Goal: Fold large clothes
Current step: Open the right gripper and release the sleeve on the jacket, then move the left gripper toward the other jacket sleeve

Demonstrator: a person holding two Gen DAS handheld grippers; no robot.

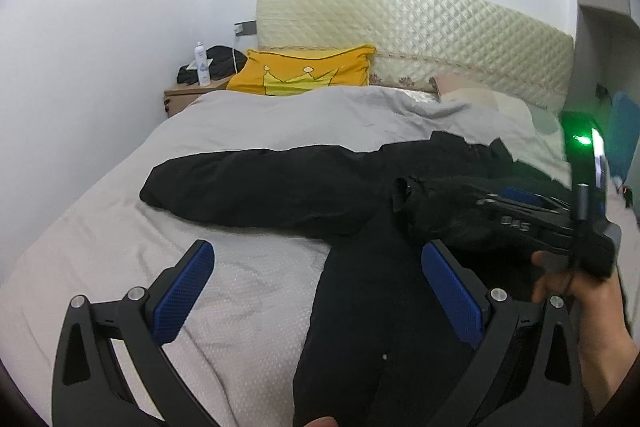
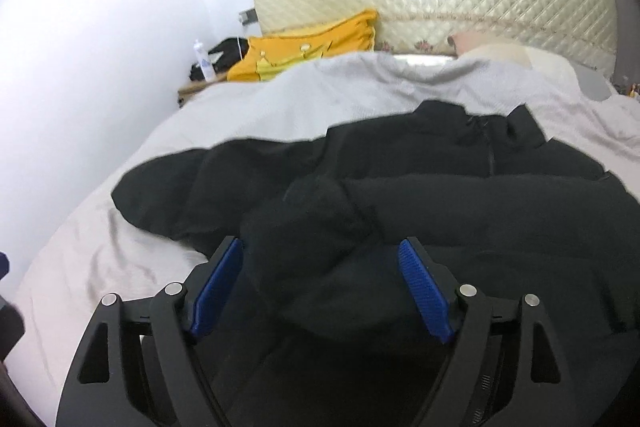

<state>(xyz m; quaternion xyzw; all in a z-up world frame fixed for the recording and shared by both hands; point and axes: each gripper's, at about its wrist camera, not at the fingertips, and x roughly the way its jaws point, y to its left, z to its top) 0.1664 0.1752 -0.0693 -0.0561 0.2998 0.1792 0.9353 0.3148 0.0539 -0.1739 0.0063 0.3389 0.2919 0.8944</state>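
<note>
A large black jacket (image 1: 280,187) lies on the grey bed cover (image 1: 260,115), one sleeve stretched out to the left. My left gripper (image 1: 316,255) is open and empty above the jacket's left edge and lower body. In the right wrist view the jacket (image 2: 480,195) fills the middle, zip and collar at the far side. My right gripper (image 2: 320,255) is open with a bunched fold of black fabric (image 2: 320,227) between its blue pads (image 2: 424,291). The pads stand apart from the fabric. The right gripper body and the hand holding it show in the left wrist view (image 1: 552,227).
A yellow pillow (image 1: 304,71) and a pale pillow (image 1: 480,95) lie against the quilted headboard (image 1: 420,31). A wooden nightstand (image 1: 184,99) at the far left holds a white bottle (image 1: 202,63) and dark items. A white wall runs along the bed's left side.
</note>
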